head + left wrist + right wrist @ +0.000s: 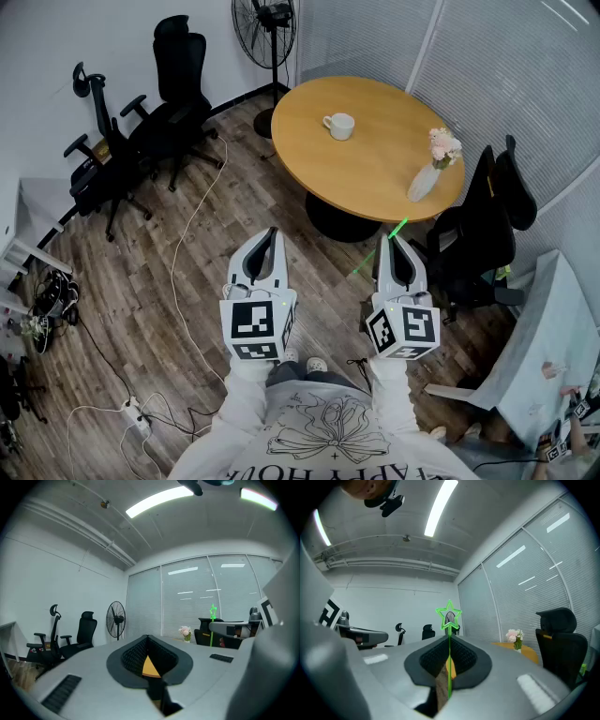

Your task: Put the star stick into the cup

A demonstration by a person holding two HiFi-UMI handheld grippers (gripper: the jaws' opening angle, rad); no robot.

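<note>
A thin green star stick (449, 639) is pinched between the jaws of my right gripper (449, 641), its star head rising above the tips. In the head view the stick (380, 248) slants across the jaw tips of the right gripper (394, 246). My left gripper (269, 240) is shut with nothing in it; in its own view the left gripper (148, 639) has its pads pressed together. A white cup (339, 126) stands on the round wooden table (375, 178), well ahead of both grippers. From the left gripper view the stick (213, 620) shows at the right.
A vase of pink flowers (433, 164) stands at the table's right edge. Black office chairs (141, 131) line the left wall and others (483, 230) crowd the right of the table. A floor fan (267, 37) stands behind it. Cables (178, 281) trail over the wooden floor.
</note>
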